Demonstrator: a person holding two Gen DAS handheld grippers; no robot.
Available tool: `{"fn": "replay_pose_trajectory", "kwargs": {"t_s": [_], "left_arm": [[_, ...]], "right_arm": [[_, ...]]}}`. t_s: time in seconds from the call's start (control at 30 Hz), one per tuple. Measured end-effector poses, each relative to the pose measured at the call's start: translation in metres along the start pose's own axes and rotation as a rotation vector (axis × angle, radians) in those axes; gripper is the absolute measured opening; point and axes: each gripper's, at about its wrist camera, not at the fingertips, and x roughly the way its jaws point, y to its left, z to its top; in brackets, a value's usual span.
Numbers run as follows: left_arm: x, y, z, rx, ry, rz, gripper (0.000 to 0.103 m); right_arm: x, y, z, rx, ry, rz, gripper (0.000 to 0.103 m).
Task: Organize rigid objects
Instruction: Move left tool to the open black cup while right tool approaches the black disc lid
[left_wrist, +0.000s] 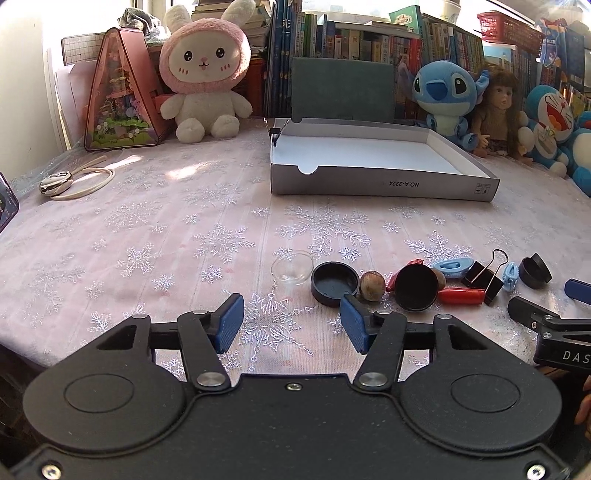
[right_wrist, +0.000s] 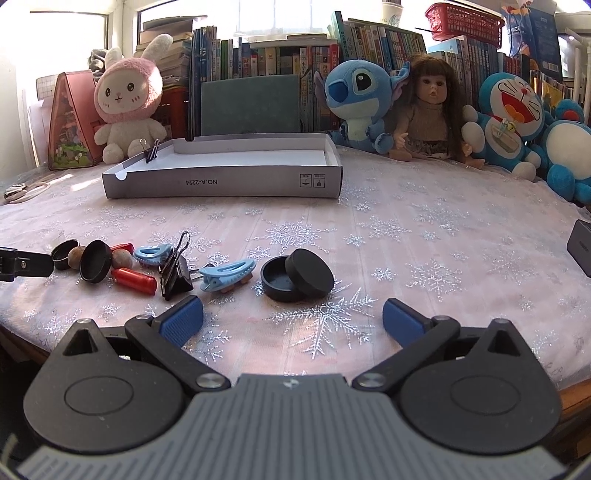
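A row of small rigid objects lies near the table's front edge: a clear glass dish (left_wrist: 292, 272), black round caps (left_wrist: 334, 283), a brown nut (left_wrist: 372, 285), a red tube (left_wrist: 460, 296), a black binder clip (left_wrist: 484, 278) and blue hair clips (right_wrist: 227, 274). A black cap pair (right_wrist: 297, 275) lies just ahead of my right gripper (right_wrist: 291, 325), which is open and empty. My left gripper (left_wrist: 291, 326) is open and empty, just short of the caps. An open grey box (left_wrist: 369, 182) stands farther back, with a small binder clip (right_wrist: 151, 150) on its left wall.
Plush toys, a doll (right_wrist: 430, 110) and books line the table's back edge. A pink triangular case (left_wrist: 118, 92) stands at the back left. A cord with a metal piece (left_wrist: 59, 182) lies at the left. A dark device (right_wrist: 581, 247) lies at the right edge.
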Motion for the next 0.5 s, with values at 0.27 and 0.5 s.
{"fn": "replay_pose_trajectory", "kwargs": {"t_s": [0.27, 0.5], "left_arm": [[0.0, -0.012, 0.0, 0.018, 0.002, -0.054, 0.037], [0.003, -0.015, 0.003, 0.022, -0.004, -0.081, 0.026]], "right_arm": [[-0.005, -0.007, 0.004, 0.036, 0.003, 0.032, 0.1], [-0.013, -0.018, 0.012, 0.081, -0.056, 0.033, 0.085]]}}
